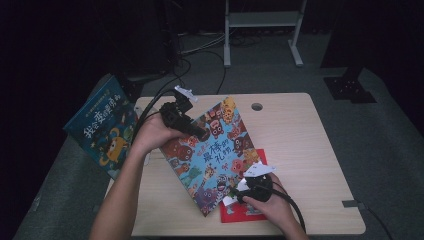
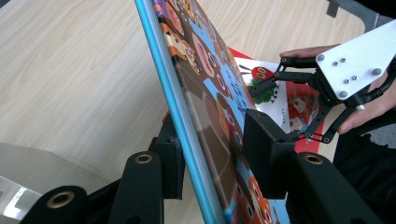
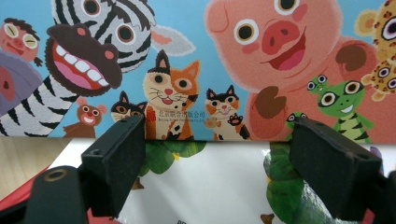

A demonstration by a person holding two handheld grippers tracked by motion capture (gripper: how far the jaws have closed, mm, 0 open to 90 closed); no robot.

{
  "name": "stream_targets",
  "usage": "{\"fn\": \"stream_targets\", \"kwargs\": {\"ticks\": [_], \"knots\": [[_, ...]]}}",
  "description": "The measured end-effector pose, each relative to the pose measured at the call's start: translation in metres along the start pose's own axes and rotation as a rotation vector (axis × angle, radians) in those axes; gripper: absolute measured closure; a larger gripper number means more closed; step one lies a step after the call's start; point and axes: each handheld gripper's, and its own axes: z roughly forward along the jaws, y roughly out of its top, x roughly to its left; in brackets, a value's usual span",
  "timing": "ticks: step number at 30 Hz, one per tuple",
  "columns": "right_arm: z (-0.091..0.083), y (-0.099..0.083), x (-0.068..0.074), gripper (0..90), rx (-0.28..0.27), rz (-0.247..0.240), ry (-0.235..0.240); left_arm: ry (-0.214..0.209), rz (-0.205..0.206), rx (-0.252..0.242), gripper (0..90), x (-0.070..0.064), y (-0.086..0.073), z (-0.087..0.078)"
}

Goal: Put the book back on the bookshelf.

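Note:
A picture book (image 1: 215, 155) with cartoon animals on a blue cover stands tilted above the table. My left gripper (image 1: 200, 132) is shut on its upper left edge; in the left gripper view the two pads press the blue-edged cover (image 2: 205, 93) from both sides (image 2: 215, 154). My right gripper (image 1: 232, 192) is open at the book's lower right edge. In the right gripper view its jaws stand wide apart (image 3: 215, 163) facing the cover (image 3: 196, 60). Under that edge lies a red and white book (image 1: 240, 212) (image 3: 210, 186) flat on the table.
The light wooden table (image 1: 300, 150) has a cable hole (image 1: 257, 106) near its far edge. A second blue book (image 1: 102, 127) rests off the table's left side. A metal stand (image 1: 262, 20) and a black base (image 1: 350, 85) sit on the floor beyond.

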Motion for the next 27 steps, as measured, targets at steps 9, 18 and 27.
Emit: {"fn": "stream_targets", "kwargs": {"ticks": [9,18,27], "knots": [[0.000,0.000,0.000,17.6,-0.005,0.002,0.003,-0.049,-0.006,0.043,63.2,-0.004,0.011,0.009],[0.001,0.000,0.000,21.6,-0.011,-0.007,0.014,-0.071,-0.035,0.065,68.4,-0.005,0.017,0.004],[-0.021,-0.007,-0.034,31.8,-0.053,0.028,-0.054,-0.106,-0.003,0.077,76.2,-0.013,0.023,-0.009]]}}
